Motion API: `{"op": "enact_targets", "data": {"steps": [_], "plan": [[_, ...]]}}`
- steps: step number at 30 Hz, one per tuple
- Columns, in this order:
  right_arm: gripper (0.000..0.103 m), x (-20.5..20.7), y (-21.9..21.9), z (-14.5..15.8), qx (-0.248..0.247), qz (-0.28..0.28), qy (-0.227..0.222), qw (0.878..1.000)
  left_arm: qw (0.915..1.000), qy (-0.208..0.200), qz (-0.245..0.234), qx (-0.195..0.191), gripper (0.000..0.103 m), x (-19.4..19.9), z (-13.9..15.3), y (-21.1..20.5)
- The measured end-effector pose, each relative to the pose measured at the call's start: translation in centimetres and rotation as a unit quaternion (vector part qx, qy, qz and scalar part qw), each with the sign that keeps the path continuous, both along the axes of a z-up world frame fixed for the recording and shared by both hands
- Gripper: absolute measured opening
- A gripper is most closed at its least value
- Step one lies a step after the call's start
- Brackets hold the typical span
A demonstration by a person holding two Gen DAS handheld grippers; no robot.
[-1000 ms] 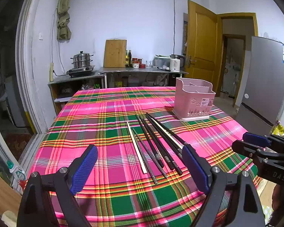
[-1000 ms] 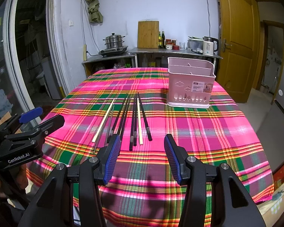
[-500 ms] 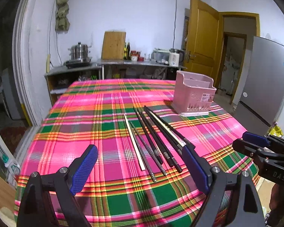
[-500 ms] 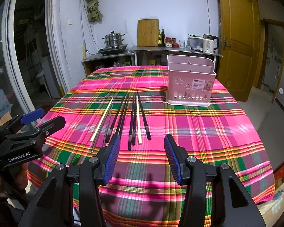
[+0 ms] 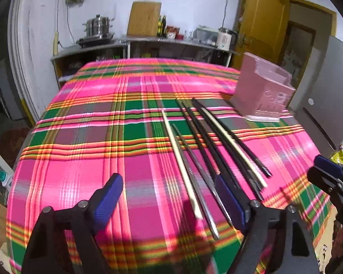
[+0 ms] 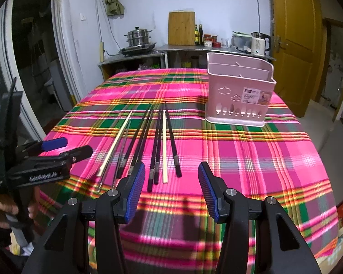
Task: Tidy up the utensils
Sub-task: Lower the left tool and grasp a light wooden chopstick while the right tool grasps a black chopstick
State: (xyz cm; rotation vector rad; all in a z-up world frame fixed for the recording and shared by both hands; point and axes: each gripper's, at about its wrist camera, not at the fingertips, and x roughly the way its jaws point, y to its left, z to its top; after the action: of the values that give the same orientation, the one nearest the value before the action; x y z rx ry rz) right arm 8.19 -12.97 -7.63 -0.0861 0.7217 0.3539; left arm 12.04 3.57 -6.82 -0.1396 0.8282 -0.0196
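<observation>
Chopsticks (image 6: 157, 141): nine counted; two pale, seven dark, flat on desk (image 6: 251, 155), just ahead of both fingers.
Holder (image 6: 239, 96): one, pink, beyond right fingers.
Left gripper (image 5: 169, 202): spread, closing, nothing between.
Right gripper (image 6: 171, 189): spread, empty.

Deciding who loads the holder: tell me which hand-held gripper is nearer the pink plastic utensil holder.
Right. The right hand-held gripper faces the pink plastic utensil holder from just left of it; the left hand-held gripper sits farther left, beyond the chopsticks.

Bare tablecloth (image 6: 251, 159) between chopsticks (image 6: 164, 143) and pink holder (image 6: 239, 91).
</observation>
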Motion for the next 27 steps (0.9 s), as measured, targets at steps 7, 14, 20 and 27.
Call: {"op": "enact_targets", "data": {"steps": [7, 14, 20, 27], "plan": [[0.049, 4.4, 1.0, -0.9, -0.005, 0.014, 0.02, 1.0, 0.9987, 0.042, 0.01, -0.028, 0.067, 5.3, -1.3, 2.0], [0.043, 9.2, 2.9, -2.0, -0.011, 0.033, 0.035, 0.999, 0.9963, 0.068, 0.01, -0.052, 0.048, 9.8, -2.3, 2.9], [0.033, 12.6, 4.4, -3.3, -0.023, 0.047, 0.05, 0.997, 0.9952, 0.072, 0.009, -0.067, 0.048, 12.1, -2.6, 3.2], [0.023, 14.8, 4.9, -4.7, -0.033, 0.05, 0.069, 0.996, 0.9955, 0.078, 0.007, -0.054, 0.028, 14.0, -3.0, 2.6]]}}
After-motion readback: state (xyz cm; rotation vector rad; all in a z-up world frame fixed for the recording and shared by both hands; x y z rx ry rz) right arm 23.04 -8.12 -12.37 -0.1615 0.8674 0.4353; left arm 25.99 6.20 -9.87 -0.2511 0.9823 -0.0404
